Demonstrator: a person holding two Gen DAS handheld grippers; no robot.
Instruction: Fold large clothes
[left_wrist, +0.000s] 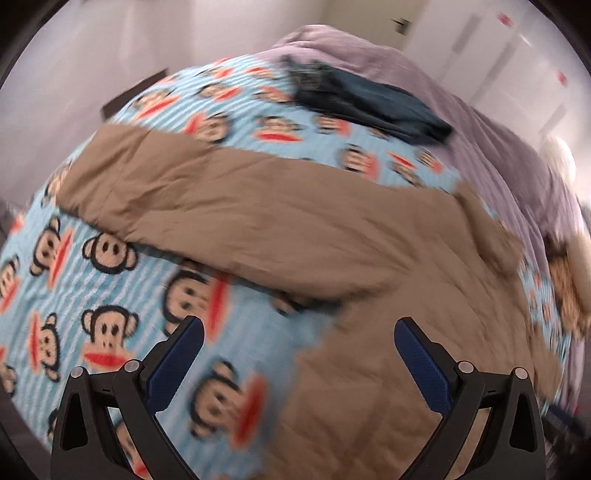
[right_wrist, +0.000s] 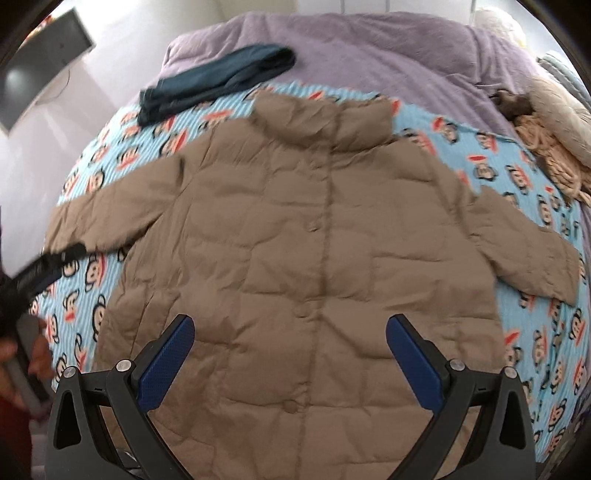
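- The tan quilted jacket (right_wrist: 295, 236) lies flat, front up, on the monkey-print blanket (right_wrist: 546, 332); its collar points toward the purple duvet (right_wrist: 369, 48), its hem toward the right gripper (right_wrist: 290, 325); both sleeves spread sideways.
- The right gripper hovers over the lower front, jaws wide, holding nothing.
- The left gripper (left_wrist: 299, 328) sits near the sleeve (left_wrist: 221, 192), jaws wide and empty.
- A dark blue garment (right_wrist: 218, 81) lies beyond the collar.

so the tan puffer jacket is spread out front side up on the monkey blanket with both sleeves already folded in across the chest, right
Not quite. The tan puffer jacket does lie front side up on the monkey blanket, but neither sleeve is folded in: the right wrist view shows both spread out to the sides. Both the left gripper and the right gripper are open and empty.
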